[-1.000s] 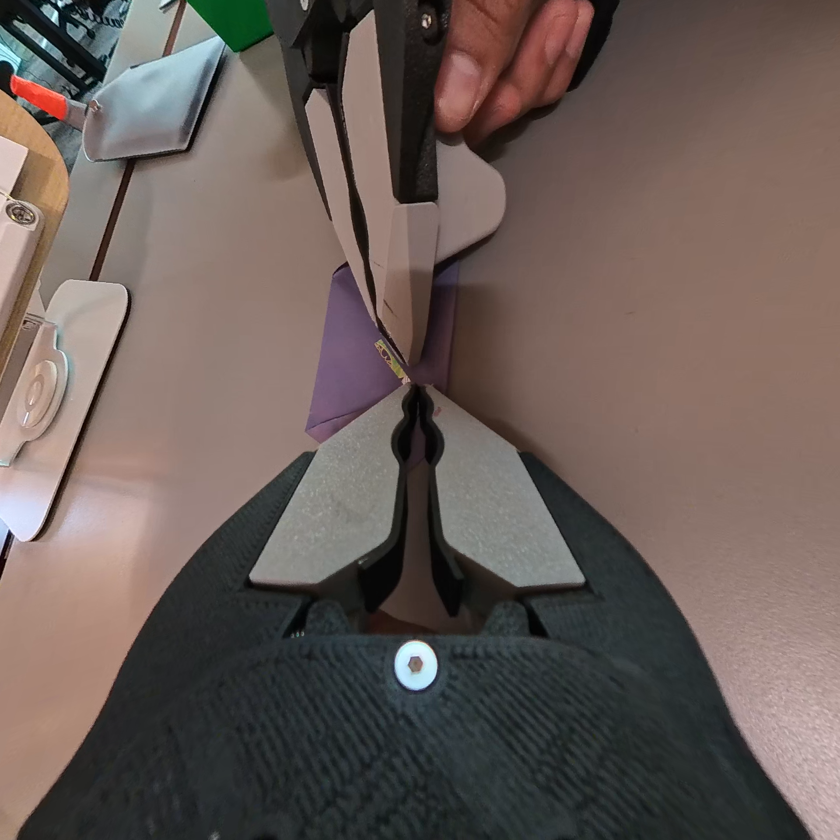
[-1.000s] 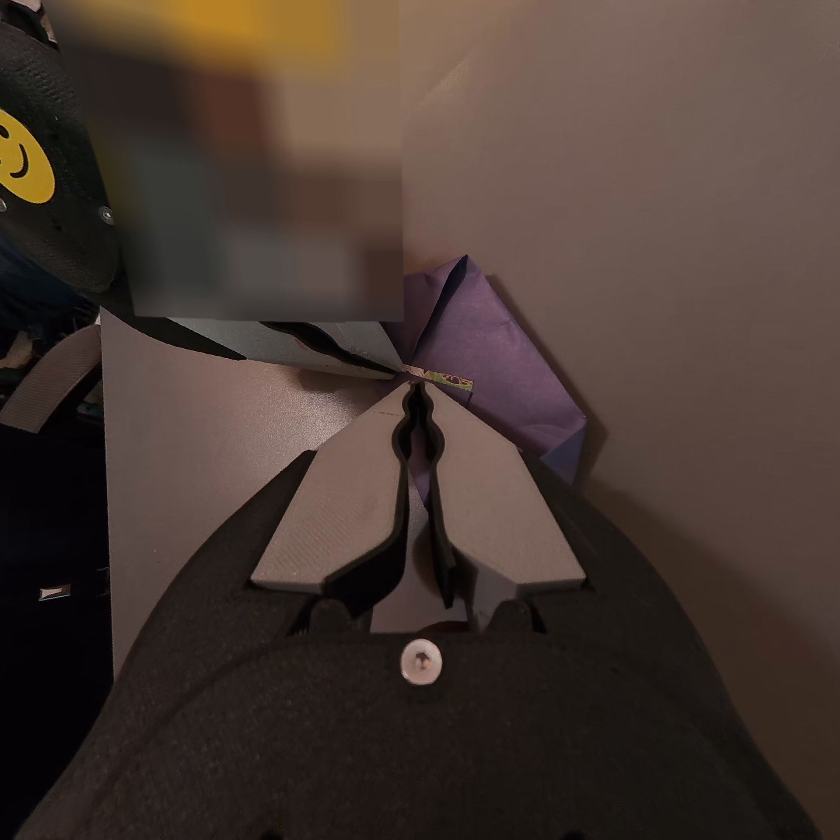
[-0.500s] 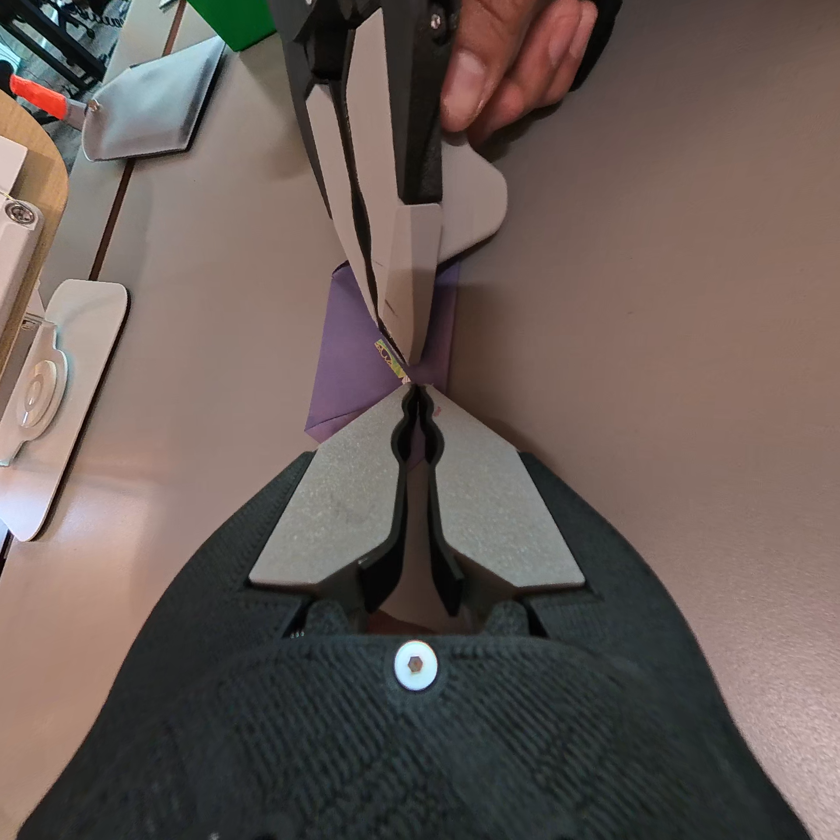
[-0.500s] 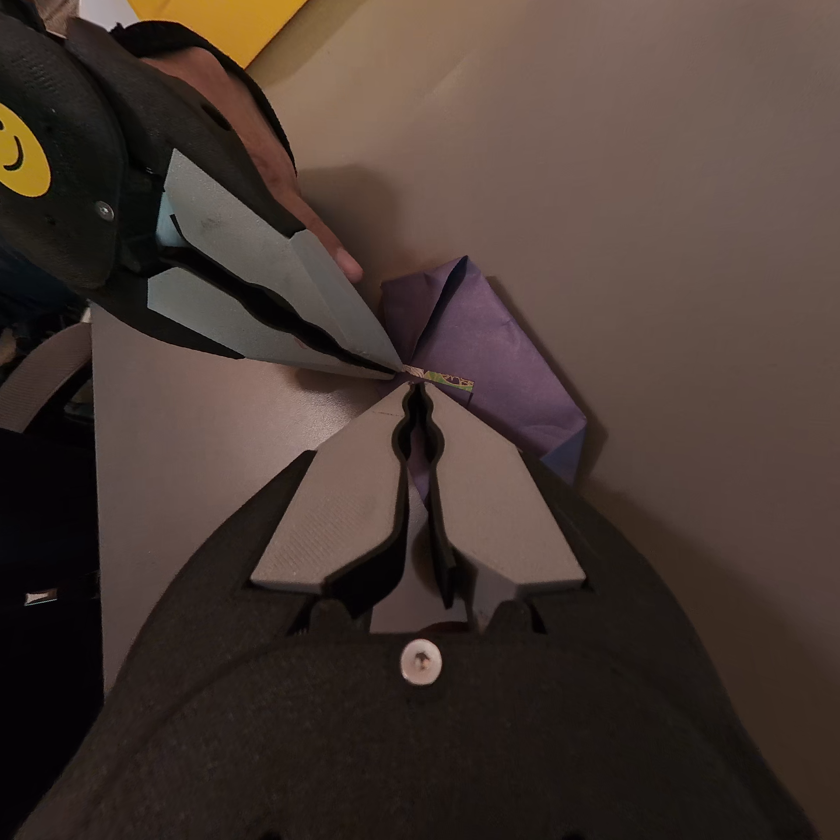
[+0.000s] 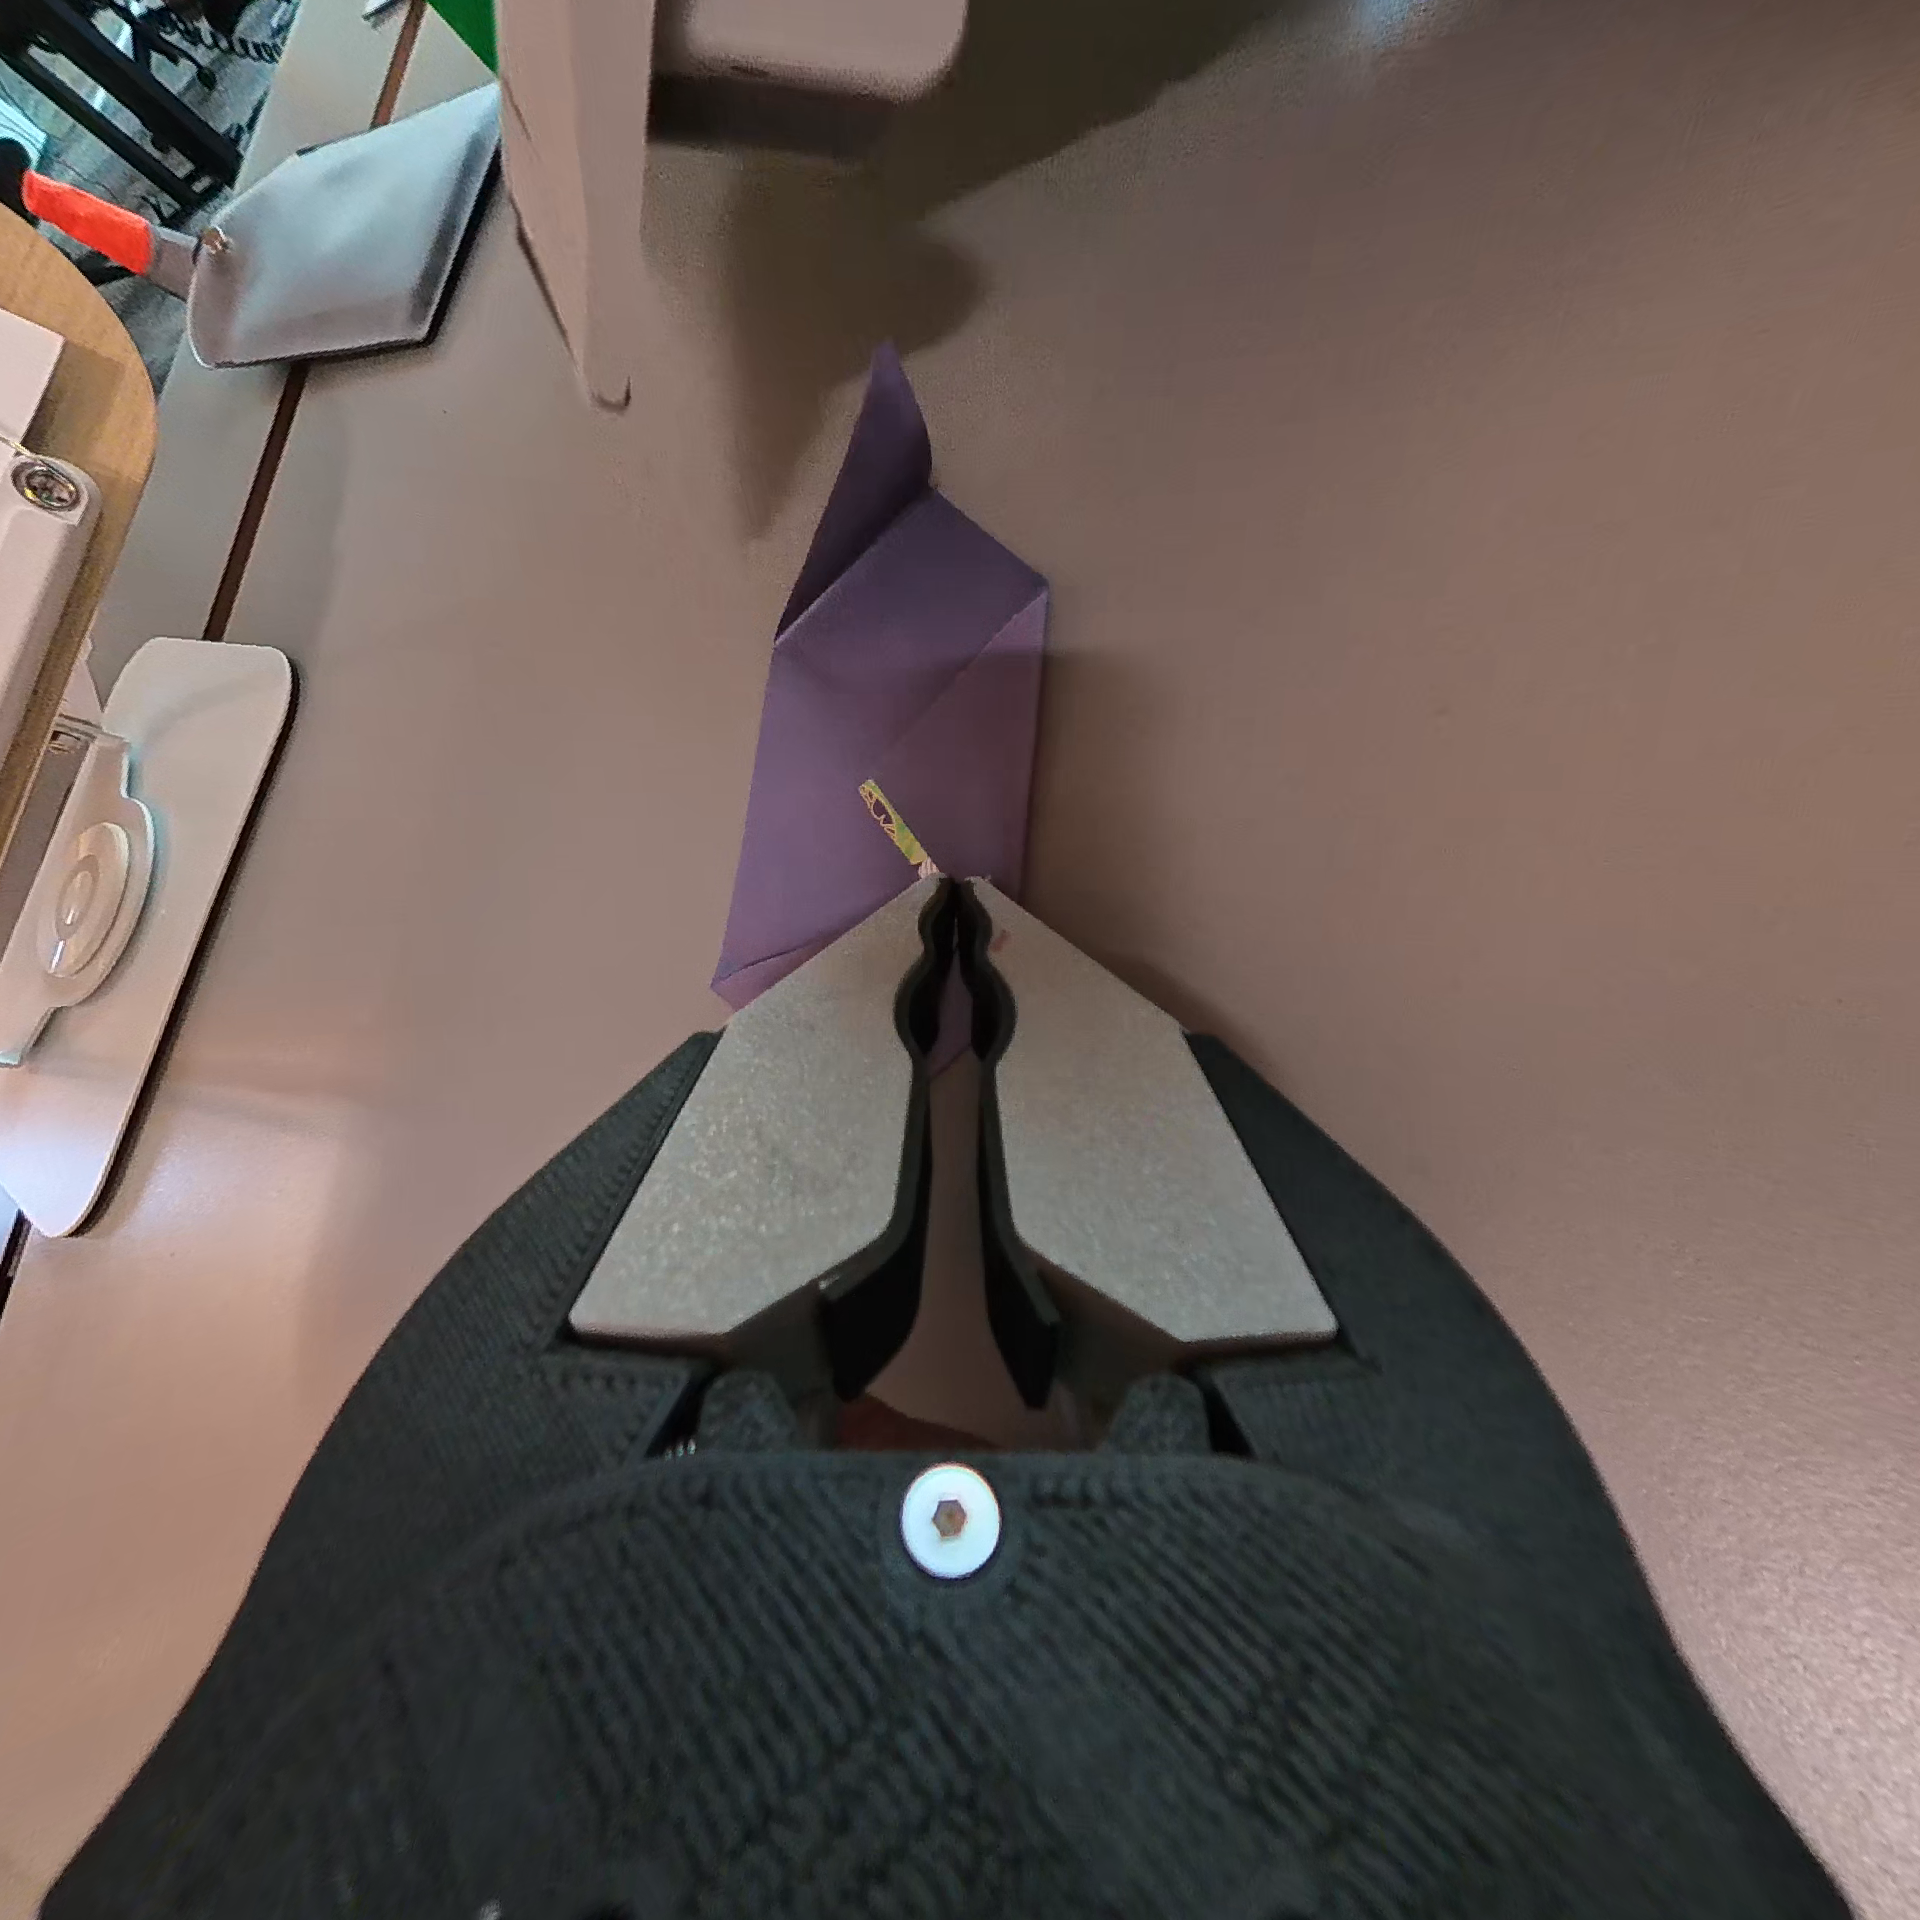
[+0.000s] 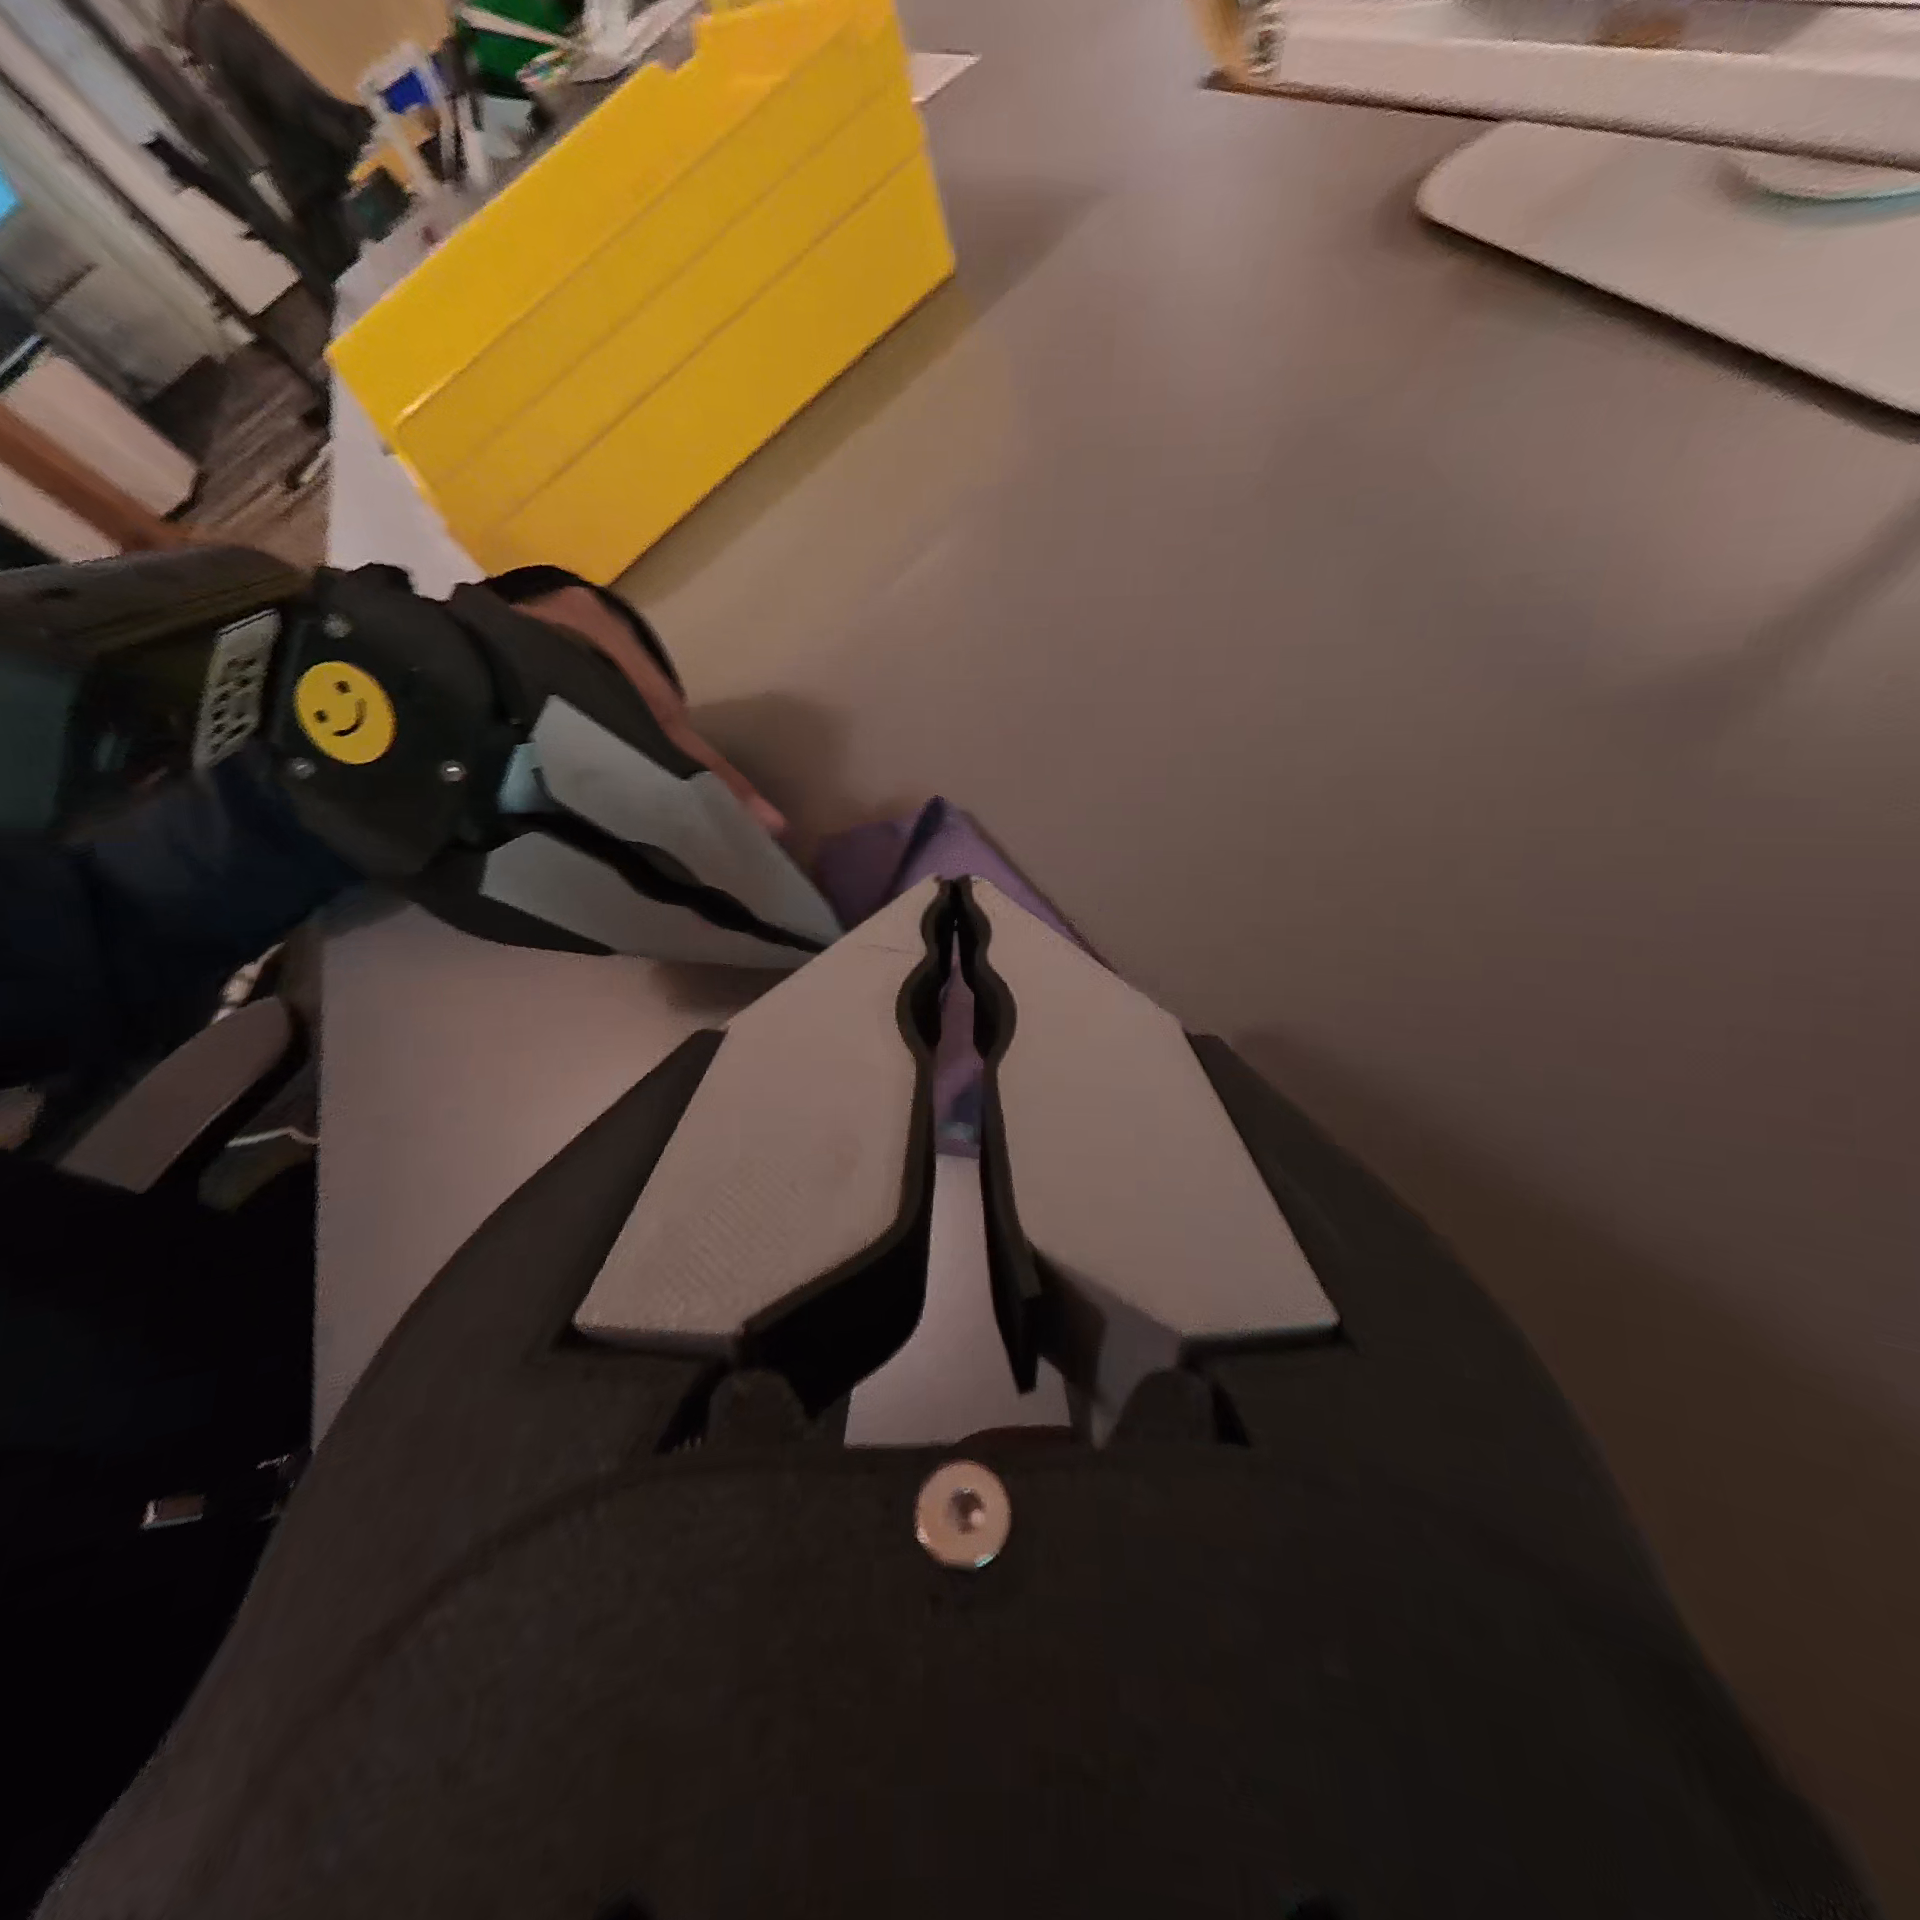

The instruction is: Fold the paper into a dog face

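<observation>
The right gripper has lifted away, pinched closed on nothing. The left gripper, also closed, stays pressing the near edge of the purple paper on the table. That fold looks done.

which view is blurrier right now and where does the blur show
Right wrist view: motion blur smears the yellow bin and the table's far end; dim light. Left wrist view: sharp on the purple paper, only the right gripper at the top edge blurred.
</observation>
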{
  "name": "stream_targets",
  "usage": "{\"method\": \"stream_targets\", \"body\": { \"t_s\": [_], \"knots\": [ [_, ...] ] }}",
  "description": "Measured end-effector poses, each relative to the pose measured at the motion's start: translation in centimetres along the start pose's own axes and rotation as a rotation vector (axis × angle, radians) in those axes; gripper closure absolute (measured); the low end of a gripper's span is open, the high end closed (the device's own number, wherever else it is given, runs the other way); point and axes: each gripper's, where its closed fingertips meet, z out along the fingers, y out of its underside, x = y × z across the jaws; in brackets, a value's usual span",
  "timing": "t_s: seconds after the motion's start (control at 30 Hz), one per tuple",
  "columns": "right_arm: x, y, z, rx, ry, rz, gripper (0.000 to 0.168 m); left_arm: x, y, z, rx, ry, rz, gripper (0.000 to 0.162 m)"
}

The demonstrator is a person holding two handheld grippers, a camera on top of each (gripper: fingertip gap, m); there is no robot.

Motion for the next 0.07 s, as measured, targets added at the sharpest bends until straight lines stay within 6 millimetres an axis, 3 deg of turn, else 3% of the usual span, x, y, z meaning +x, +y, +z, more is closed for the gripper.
{"method": "stream_targets", "body": {
  "t_s": [0.07],
  "knots": [
    [1.52, 0.78, -0.57, -0.039, 0.051, 0.034, 0.168, 0.00, 0.00, 0.00, 0.000, 0.001, -0.002, 0.162]
  ]
}}
